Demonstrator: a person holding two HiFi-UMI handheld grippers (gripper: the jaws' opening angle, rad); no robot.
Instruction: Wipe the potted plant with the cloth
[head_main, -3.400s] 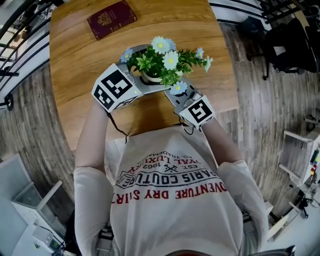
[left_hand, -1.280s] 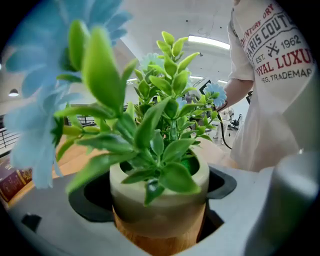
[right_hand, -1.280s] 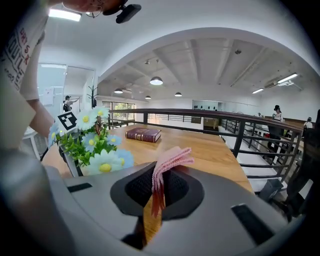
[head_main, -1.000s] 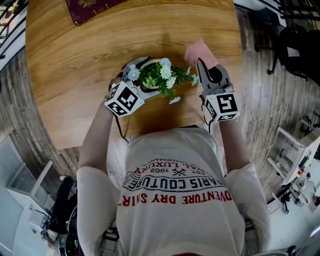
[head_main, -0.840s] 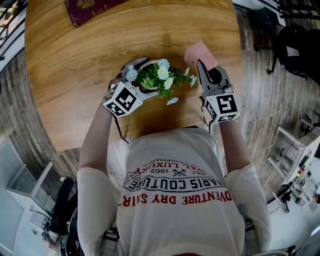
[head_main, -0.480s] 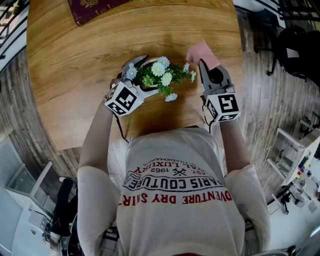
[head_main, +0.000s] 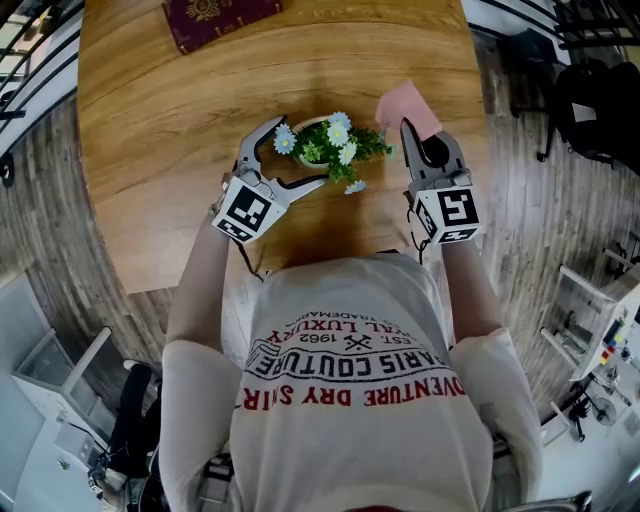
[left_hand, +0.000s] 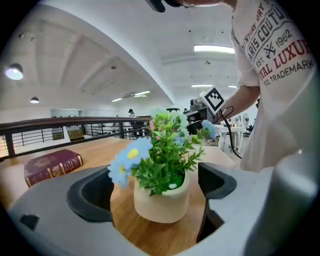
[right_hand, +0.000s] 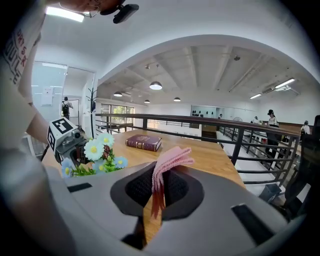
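Moved to the right of the potted plant (head_main: 325, 140) since earlier, right tongs (right_hand: 156, 190) are clamped on the pink cloth (right_hand: 170, 160), left tongs (left_hand: 154, 189) are held wide apart around the pot, plant set on the wooden counter (head_main: 180, 120).

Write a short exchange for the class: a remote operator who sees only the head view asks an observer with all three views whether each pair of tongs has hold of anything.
Operator: Are the left tongs gripping the pot?
Observer: No. In the left gripper view the pot stands between open jaws, with a gap on each side.
Operator: Is the cloth really held by the right tongs?
Observer: Yes. The right gripper view shows the pink cloth pinched between shut jaws, its folds fanning out above them.
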